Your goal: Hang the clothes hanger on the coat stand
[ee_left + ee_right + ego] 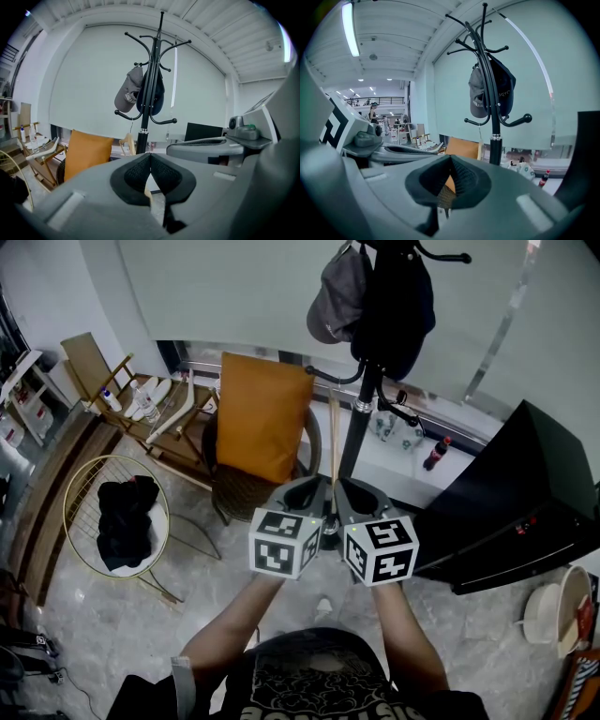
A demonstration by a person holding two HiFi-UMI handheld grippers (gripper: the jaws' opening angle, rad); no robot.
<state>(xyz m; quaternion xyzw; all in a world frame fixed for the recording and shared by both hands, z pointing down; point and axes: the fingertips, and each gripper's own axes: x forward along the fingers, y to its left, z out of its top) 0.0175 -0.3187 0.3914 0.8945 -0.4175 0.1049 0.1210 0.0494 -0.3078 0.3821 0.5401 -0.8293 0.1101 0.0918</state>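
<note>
The black coat stand (359,418) (149,93) (490,108) rises just ahead of me. A wooden clothes hanger (333,442) (127,143) (480,150) hangs by its wire hook from a lower left arm of the stand, beside the pole; its lower end is hidden behind my grippers. A grey cap (339,292) and a dark cap (398,296) hang higher up. My left gripper (305,486) (150,157) and right gripper (354,486) (451,159) sit side by side in front of the stand, short of the hanger, both shut with nothing held.
A chair with an orange cushion (262,413) stands left of the pole. Farther left are a round wire basket (82,486) holding black cloth and a wooden folding chair (98,371). A black cabinet (525,493) fills the right; a cola bottle (436,454) stands on the window ledge.
</note>
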